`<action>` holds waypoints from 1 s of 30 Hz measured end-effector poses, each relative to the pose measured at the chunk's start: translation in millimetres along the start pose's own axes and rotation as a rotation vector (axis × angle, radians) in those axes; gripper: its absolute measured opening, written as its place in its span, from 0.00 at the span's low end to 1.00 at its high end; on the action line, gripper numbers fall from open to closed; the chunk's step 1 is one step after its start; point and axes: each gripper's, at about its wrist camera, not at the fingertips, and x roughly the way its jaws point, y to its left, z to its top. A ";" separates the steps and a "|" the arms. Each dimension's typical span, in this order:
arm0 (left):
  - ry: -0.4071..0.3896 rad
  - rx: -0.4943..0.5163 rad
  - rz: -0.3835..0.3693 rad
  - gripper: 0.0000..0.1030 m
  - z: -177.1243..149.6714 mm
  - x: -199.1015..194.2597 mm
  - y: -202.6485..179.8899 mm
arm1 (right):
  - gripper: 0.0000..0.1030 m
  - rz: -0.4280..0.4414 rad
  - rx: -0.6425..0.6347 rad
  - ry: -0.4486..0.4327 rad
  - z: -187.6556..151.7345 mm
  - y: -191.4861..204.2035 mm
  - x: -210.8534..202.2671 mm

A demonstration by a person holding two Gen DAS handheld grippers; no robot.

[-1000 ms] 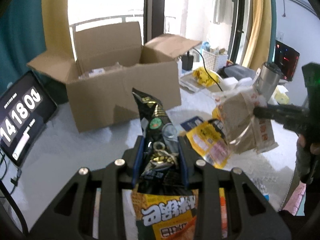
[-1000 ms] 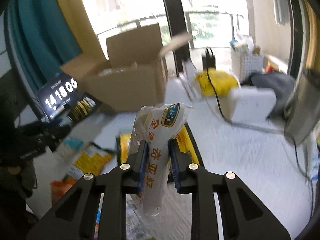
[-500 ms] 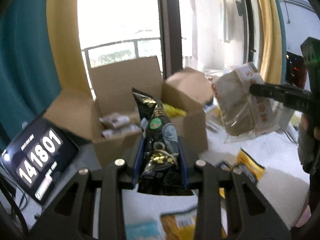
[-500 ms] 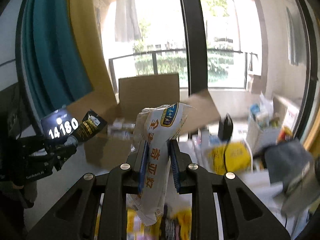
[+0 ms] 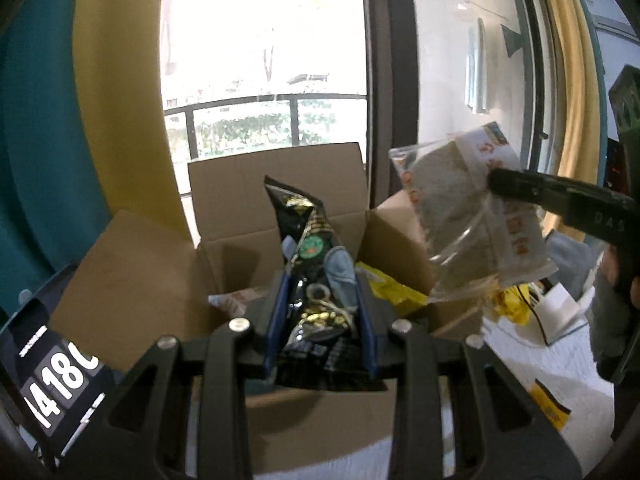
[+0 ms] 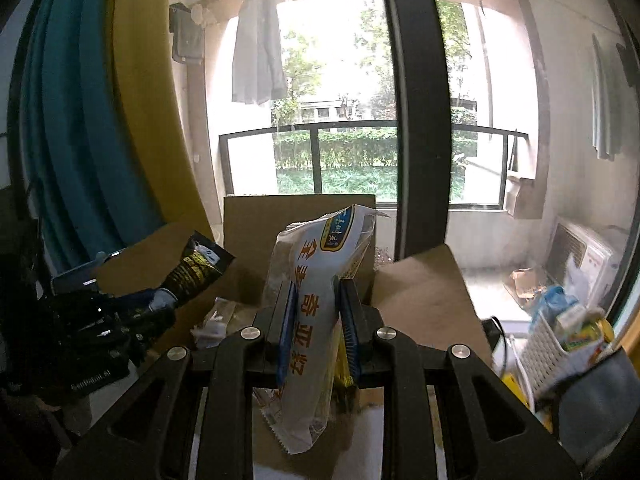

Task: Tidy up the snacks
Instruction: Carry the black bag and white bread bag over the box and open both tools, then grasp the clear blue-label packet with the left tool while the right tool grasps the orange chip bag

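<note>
Black snack bag (image 5: 316, 280): long axis upright, top pointing up, clamped between the left tool (image 5: 322, 320) pads above the open cardboard box (image 5: 280, 184). White snack packet (image 6: 320, 312): upright, orange lettering, clear ends, clamped in the right tool (image 6: 318, 328) over that box

A dark tablet (image 5: 52, 376) showing white digits leans at the left, before teal and yellow curtains (image 6: 120, 128). A white shirt (image 6: 258, 48) hangs outside the window above a black balcony railing (image 6: 360, 128); a white basket (image 6: 548, 344) of small items sits at the right.
</note>
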 end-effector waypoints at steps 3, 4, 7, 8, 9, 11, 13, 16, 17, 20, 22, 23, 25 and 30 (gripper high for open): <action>0.017 -0.033 0.003 0.37 0.9 13.1 5.6 | 0.25 -0.001 0.010 0.021 4.7 1.0 26.1; 0.026 -0.048 0.013 0.51 0.3 18.8 8.8 | 0.29 0.001 0.008 0.045 5.1 1.4 36.9; 0.032 -0.058 0.020 0.79 -0.7 22.1 13.3 | 0.53 -0.022 0.020 0.080 3.2 1.6 50.9; 0.031 -0.058 0.020 0.81 -0.3 19.7 14.3 | 0.53 -0.014 0.020 0.081 1.1 2.6 49.5; 0.028 -0.056 0.020 0.81 0.0 17.1 14.7 | 0.53 -0.012 0.015 0.082 0.1 4.1 47.9; 0.019 -0.058 0.026 0.81 0.7 7.6 15.7 | 0.53 -0.013 0.004 0.088 -2.9 7.4 41.0; 0.012 -0.067 0.029 0.81 1.3 -0.3 16.2 | 0.53 -0.009 0.002 0.100 -5.5 9.2 32.0; -0.001 -0.066 0.023 0.81 2.6 -16.1 10.6 | 0.53 -0.006 -0.015 0.113 -9.9 13.4 16.6; -0.004 -0.063 0.021 0.81 2.5 -20.9 7.2 | 0.53 -0.005 -0.018 0.113 -11.4 14.7 10.8; -0.008 -0.051 0.016 0.81 2.6 -42.0 2.0 | 0.53 0.007 -0.023 0.113 -15.9 18.8 -8.5; -0.010 -0.045 0.009 0.81 -0.7 -56.4 -1.4 | 0.53 0.015 -0.021 0.111 -19.9 21.1 -21.4; -0.010 -0.042 0.008 0.81 -4.0 -65.2 -4.2 | 0.53 0.024 -0.017 0.115 -22.5 22.5 -28.1; -0.009 -0.038 0.007 0.81 -12.7 -80.2 -10.0 | 0.53 0.040 -0.008 0.121 -28.4 24.9 -39.4; 0.010 -0.029 0.009 0.81 -35.2 -110.1 -19.7 | 0.53 0.080 0.000 0.146 -52.0 33.2 -74.4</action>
